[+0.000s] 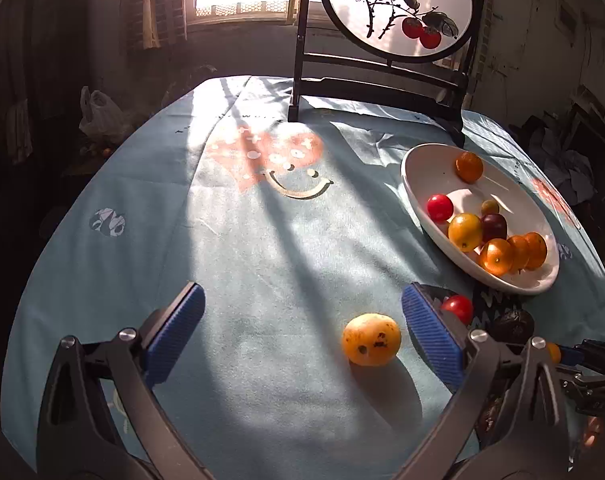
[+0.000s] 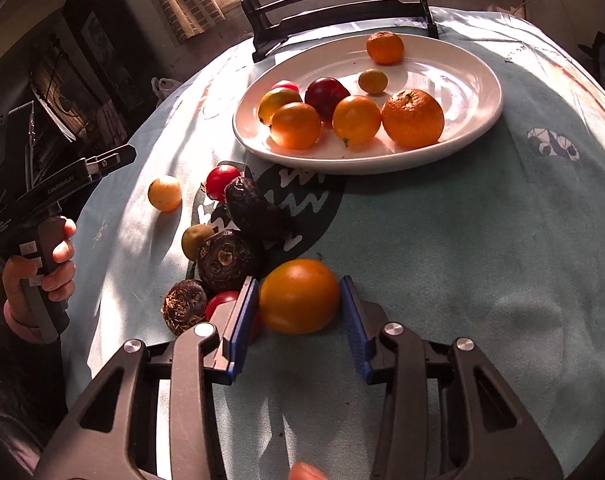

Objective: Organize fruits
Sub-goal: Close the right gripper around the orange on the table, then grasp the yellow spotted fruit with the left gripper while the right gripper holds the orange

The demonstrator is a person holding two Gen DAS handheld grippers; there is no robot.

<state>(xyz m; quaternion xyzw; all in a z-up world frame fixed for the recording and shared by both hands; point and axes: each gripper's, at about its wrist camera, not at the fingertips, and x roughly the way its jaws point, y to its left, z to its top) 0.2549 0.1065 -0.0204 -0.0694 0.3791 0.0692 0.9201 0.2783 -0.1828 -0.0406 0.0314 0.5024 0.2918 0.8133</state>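
A white oval plate (image 2: 470, 120) holds several oranges, tomatoes and a plum; it also shows in the left wrist view (image 1: 422, 168). My right gripper (image 2: 299, 300) is shut on an orange fruit (image 2: 299, 295) resting on the blue tablecloth. My left gripper (image 1: 302, 316) is open and empty, with a spotted yellow fruit (image 1: 371, 339) on the cloth just inside its right finger. That fruit also shows in the right wrist view (image 2: 165, 193). Beside the held fruit lie red tomatoes (image 2: 222, 176), a dark avocado (image 2: 254, 210) and dark round fruits (image 2: 226, 258).
A black-framed round painted screen (image 1: 398, 8) stands at the back of the table behind the plate. The left gripper's body and the hand holding it (image 2: 42, 248) are at the table's left edge. A white plastic bag (image 1: 100, 114) lies beyond the table.
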